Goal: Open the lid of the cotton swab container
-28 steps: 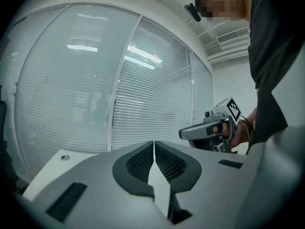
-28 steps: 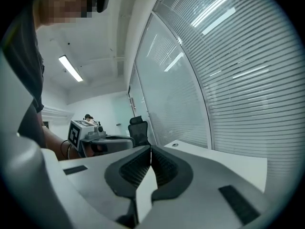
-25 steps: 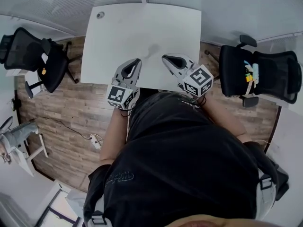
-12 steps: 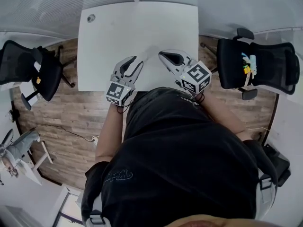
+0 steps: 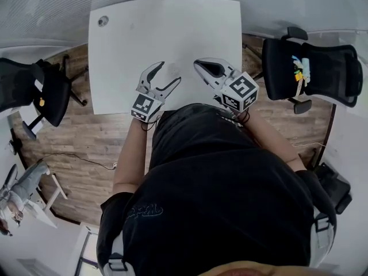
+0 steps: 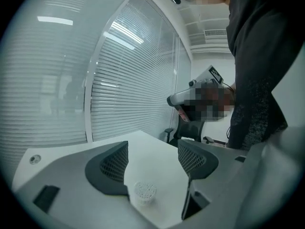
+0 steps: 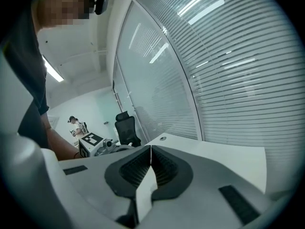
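The cotton swab container [image 6: 144,193] is a small clear round tub packed with white swabs. It stands on the white table [image 5: 172,27], low in the left gripper view and just ahead of the jaws. My left gripper [image 5: 169,72] [image 6: 153,147] hovers over the table's near edge. Its jaws have just been opening and now stand wide apart, and nothing is between the pads. My right gripper [image 5: 196,64] [image 7: 150,149] is beside it on the right, shut and empty, over the same edge. I cannot make out the container in the head view.
Black office chairs stand right [image 5: 310,73] and left [image 5: 34,91] of the table on the wood floor. A round cable grommet [image 5: 103,20] sits in the far left corner of the table. Glass walls with blinds lie beyond the table. A person [image 7: 76,125] is far off.
The left gripper's jaws went from shut to wide open. Both grippers stay over the table's near edge.
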{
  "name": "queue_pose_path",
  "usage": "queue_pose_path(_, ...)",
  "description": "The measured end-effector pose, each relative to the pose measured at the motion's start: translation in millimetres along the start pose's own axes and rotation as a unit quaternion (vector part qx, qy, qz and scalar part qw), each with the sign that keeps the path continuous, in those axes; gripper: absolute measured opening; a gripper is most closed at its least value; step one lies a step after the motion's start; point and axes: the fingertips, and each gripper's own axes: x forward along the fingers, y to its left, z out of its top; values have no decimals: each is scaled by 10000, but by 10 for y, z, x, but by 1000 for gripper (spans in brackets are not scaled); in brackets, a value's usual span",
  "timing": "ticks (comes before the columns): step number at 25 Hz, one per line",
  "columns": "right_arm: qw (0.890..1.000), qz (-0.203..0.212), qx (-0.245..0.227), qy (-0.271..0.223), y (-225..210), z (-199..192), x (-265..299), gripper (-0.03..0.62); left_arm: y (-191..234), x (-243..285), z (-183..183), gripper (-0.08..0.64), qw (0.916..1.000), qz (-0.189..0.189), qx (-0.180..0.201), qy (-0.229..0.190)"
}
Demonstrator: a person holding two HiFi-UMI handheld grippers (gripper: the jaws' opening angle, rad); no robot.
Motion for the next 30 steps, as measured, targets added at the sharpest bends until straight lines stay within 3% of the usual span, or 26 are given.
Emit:
queue_pose_path(9, 9996, -142, 190, 149, -69, -106, 91, 23, 87, 200, -401, 356, 9994, -175, 42, 297)
queue_pose_path(30, 9975, -329, 361, 506, -43, -355, 79, 23, 149, 657, -1265, 357, 9923, -325, 386, 1130)
